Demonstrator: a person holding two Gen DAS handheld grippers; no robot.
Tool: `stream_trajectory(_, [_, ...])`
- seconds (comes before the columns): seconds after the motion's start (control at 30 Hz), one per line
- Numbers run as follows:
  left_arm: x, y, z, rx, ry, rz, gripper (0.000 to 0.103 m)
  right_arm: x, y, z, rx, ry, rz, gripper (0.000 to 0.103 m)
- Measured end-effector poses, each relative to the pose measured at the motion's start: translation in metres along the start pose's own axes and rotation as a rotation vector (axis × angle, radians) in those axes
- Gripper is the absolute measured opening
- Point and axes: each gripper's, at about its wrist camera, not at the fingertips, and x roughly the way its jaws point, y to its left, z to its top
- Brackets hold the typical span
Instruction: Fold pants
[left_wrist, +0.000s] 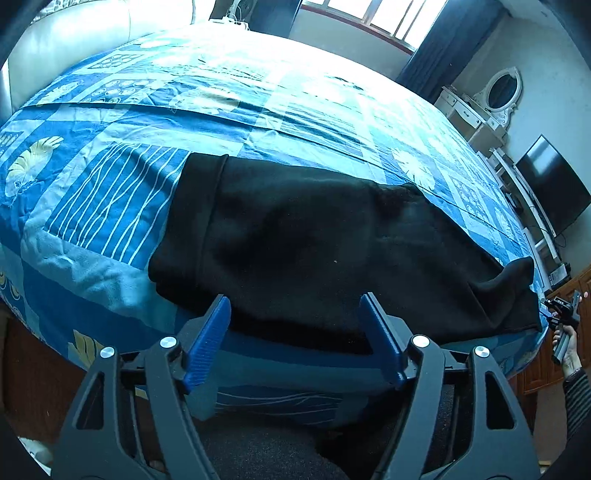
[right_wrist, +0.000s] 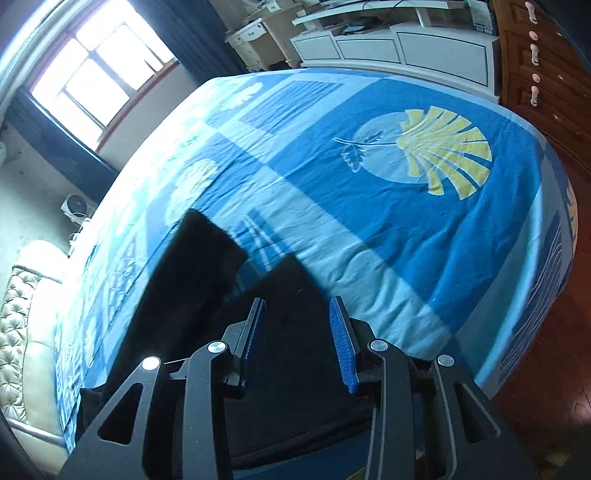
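Black pants (left_wrist: 314, 240) lie lengthwise along the near edge of the bed, waistband at the left and legs running right. My left gripper (left_wrist: 295, 297) hovers over their near edge, open, with nothing between its blue pads. In the right wrist view the two leg ends (right_wrist: 207, 258) spread slightly apart on the blue cover. Just above them my right gripper (right_wrist: 297, 301) stands open and holds nothing. The right gripper (left_wrist: 561, 310) also shows in a hand at the far right of the left wrist view.
The blue patterned bed cover (left_wrist: 110, 206) covers the whole bed. A padded headboard (right_wrist: 22, 332) is at one end. A white dresser with an oval mirror (left_wrist: 502, 92), a TV (left_wrist: 554, 188), a white low cabinet (right_wrist: 399, 48) and wooden drawers (right_wrist: 535, 74) line the far sides.
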Motion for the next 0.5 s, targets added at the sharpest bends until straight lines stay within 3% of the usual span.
stream_trajectory(0.07, [0.007,-0.008,0.001,-0.01,0.015,0.007,0.074,0.013,-0.003,0.004,-0.036,0.024,-0.006,0.045])
stream_trajectory(0.1, [0.01,-0.01,0.001,-0.02,0.021,0.005,0.074,0.012,0.002,0.003,-0.079,0.009,-0.022,0.036])
stream_trajectory(0.13, [0.014,-0.012,0.001,-0.03,0.028,0.002,0.074,0.014,0.009,0.002,-0.123,0.025,-0.02,0.018])
stream_trajectory(0.17, [0.017,-0.014,0.001,-0.04,0.034,0.001,0.074,0.014,0.014,0.002,-0.156,0.027,-0.043,0.009])
stream_trajectory(0.27, [0.026,-0.019,0.001,-0.067,0.045,0.001,0.074,0.003,0.024,0.004,-0.225,-0.048,-0.102,0.008])
stream_trajectory(0.33, [0.031,-0.021,0.001,-0.08,0.048,-0.002,0.074,0.015,0.018,0.004,-0.232,-0.036,-0.136,0.008])
stream_trajectory(0.4, [0.034,-0.023,0.002,-0.082,0.05,-0.001,0.074,0.018,0.02,0.005,-0.243,-0.053,-0.132,0.009])
stream_trajectory(0.5, [0.034,-0.025,0.003,-0.08,0.048,0.003,0.074,0.0,0.015,0.008,-0.155,-0.114,-0.102,0.014])
